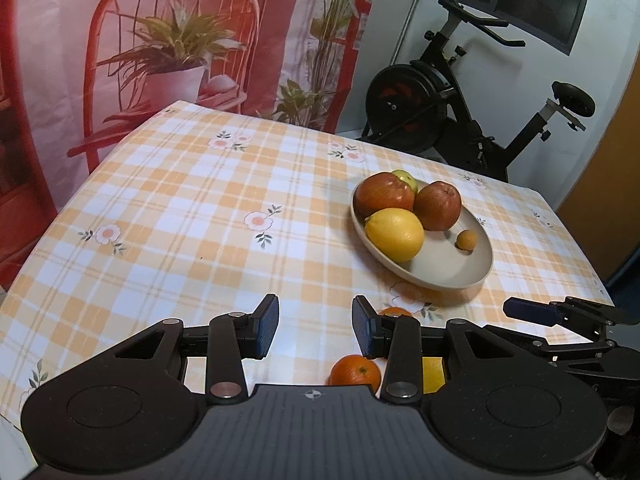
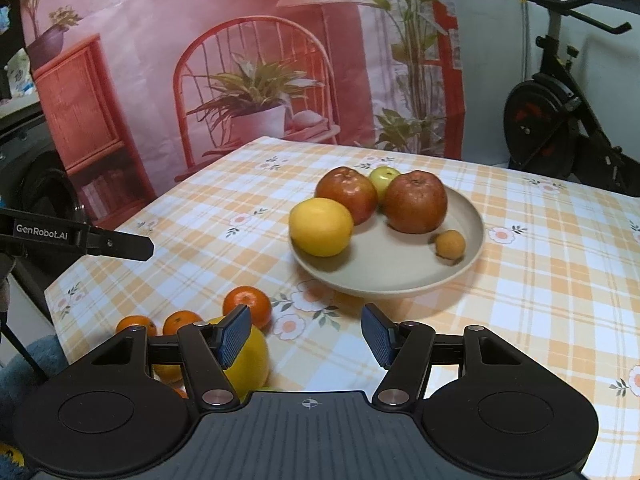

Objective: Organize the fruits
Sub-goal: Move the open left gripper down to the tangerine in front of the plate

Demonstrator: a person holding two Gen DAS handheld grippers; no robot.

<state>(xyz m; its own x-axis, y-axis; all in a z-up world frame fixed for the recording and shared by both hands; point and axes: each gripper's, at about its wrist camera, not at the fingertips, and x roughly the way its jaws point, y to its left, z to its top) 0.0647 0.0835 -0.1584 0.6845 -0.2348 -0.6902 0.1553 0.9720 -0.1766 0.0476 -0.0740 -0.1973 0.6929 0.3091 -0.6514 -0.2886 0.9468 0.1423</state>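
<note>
A: What does the fruit look like?

B: In the right wrist view, a shallow beige bowl, matte and round, sits at centre frame on the orange-checked floral tablecloth. It holds a smooth yellow lemon, two glossy red apples, a green apple behind them, and a small rough orange fruit.

A: Anything outside the bowl?

B: Dimpled tangerines and a second lemon lie on the cloth at lower left.

A: And the tools?

B: The right gripper is released, its ribbed blue pads apart over bare cloth. The left gripper also grasps nothing, jaws apart, a tangerine just below them.
</note>
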